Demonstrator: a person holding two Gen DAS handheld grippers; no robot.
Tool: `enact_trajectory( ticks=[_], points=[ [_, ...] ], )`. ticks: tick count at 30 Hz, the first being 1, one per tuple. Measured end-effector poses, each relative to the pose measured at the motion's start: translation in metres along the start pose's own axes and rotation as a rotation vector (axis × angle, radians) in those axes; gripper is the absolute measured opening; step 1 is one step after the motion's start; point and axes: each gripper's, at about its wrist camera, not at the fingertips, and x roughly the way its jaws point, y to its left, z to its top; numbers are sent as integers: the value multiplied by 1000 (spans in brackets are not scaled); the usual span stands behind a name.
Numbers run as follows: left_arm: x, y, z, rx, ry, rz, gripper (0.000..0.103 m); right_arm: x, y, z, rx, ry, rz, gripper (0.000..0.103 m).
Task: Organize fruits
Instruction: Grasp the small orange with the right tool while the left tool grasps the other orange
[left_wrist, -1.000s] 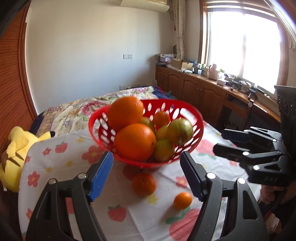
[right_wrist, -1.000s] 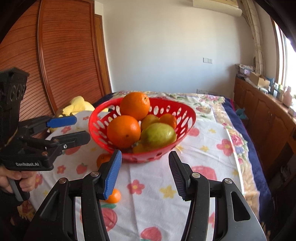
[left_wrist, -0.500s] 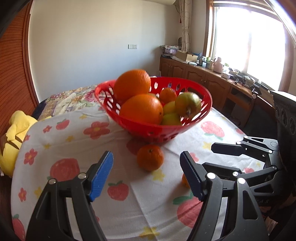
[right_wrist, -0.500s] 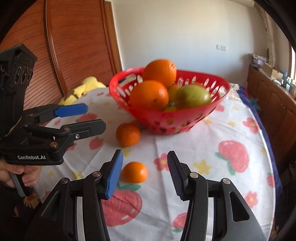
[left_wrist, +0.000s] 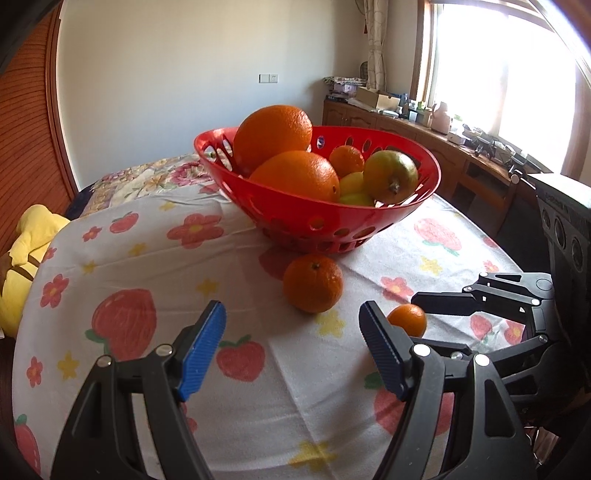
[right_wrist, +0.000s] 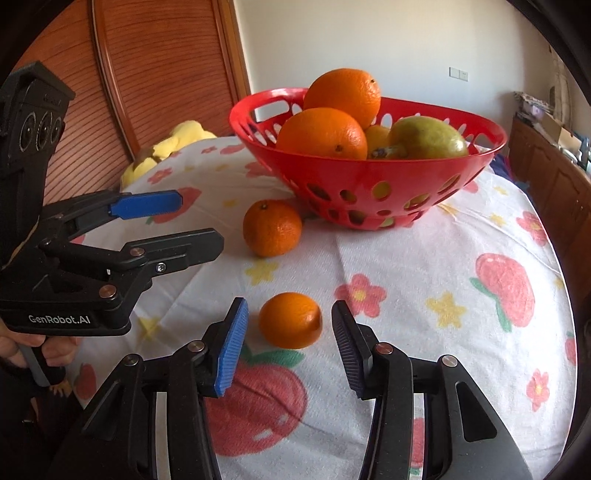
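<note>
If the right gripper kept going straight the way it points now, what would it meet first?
Most likely the small mandarin on the tablecloth: it lies between the right gripper's closing jaws, pads not yet touching it. Past that, the cloth itself.

The left gripper (left_wrist: 291, 328) hovers low over the flowered tablecloth (left_wrist: 147, 258), its blue pads standing apart with only bare cloth between them. Just ahead of it, slightly toward its right finger, a mandarin (left_wrist: 313, 282) rests on the cloth, touching nothing. Beyond that sits the red basket (left_wrist: 295, 214), heaped with oranges and greenish fruit. Off past the right finger a smaller mandarin (left_wrist: 407, 319) lies on the cloth, and the right gripper (left_wrist: 443, 317) reaches in from that side with its black fingers on either side of it. Far to the left a yellow plush toy (left_wrist: 26, 251) hangs off the edge.
</note>
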Motion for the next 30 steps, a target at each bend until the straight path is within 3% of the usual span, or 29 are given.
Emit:
enact_trajectory(
  ticks=[4,6,22,30],
  points=[
    [7,2,-2,-2,25,19,75,6,2,1,-8,27,-6,45],
    [10,3,-3,-6,34,10,75,8,3,1,-20,38,-13,36],
    [34,-11,20,26,78,-53,75,-15,-22,-9,22,-10,-36,36],
    [52,-15,29,44,108,-46,59,-16,-26,-16,31,-16,-36,36]
  ],
)
